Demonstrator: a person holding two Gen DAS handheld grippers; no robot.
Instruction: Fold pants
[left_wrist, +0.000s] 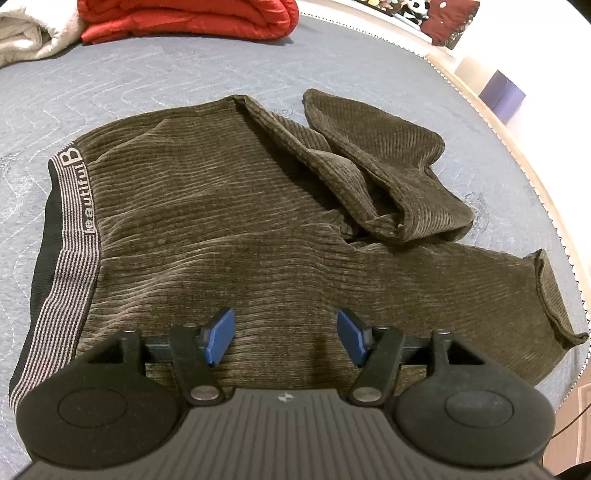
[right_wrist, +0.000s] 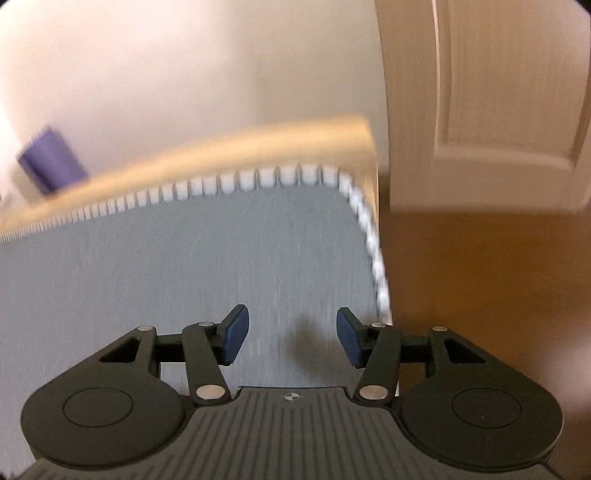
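Observation:
Brown ribbed pants lie spread on the grey-blue quilted bed in the left wrist view. Their striped waistband runs down the left side. One leg is folded back in a bunch at the upper right; the other leg stretches to the right. My left gripper hovers over the near part of the pants, open, with nothing between its blue pads. My right gripper is open and empty over bare quilt near the bed's corner; that view is blurred and shows no pants.
A red folded blanket and a white one lie at the bed's far edge. A purple box stands off the bed's right side. A white door and brown floor lie past the corner.

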